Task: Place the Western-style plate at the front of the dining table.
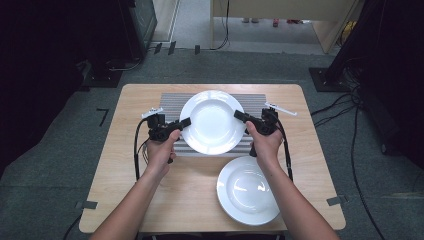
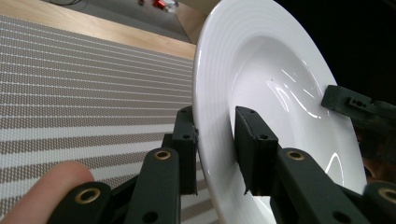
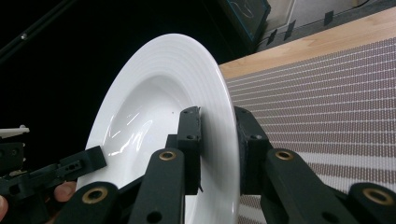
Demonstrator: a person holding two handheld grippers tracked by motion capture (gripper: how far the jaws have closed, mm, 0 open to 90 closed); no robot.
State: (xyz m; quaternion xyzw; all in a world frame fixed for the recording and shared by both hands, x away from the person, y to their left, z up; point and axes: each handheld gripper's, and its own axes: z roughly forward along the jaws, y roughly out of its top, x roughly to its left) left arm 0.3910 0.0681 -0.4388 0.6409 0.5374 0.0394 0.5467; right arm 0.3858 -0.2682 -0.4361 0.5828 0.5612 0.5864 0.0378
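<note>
Second plate (image 1: 248,190) near front edge; left tool (image 1: 184,122), right tool (image 1: 240,116) clamped on opposite rims of plate (image 1: 212,122) above mat (image 1: 170,102).

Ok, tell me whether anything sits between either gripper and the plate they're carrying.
Nothing visible does. The left gripper clamps the held plate on its left rim and the right gripper clamps its right rim, jaws directly on the china. It is above the striped mat; the second plate lies apart, nearer the person.

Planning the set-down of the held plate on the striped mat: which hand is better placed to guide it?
Neither clearly: left gripper and right gripper clamp opposite rims of the white plate above the striped mat. Probably lower together, clear of the second plate.
</note>
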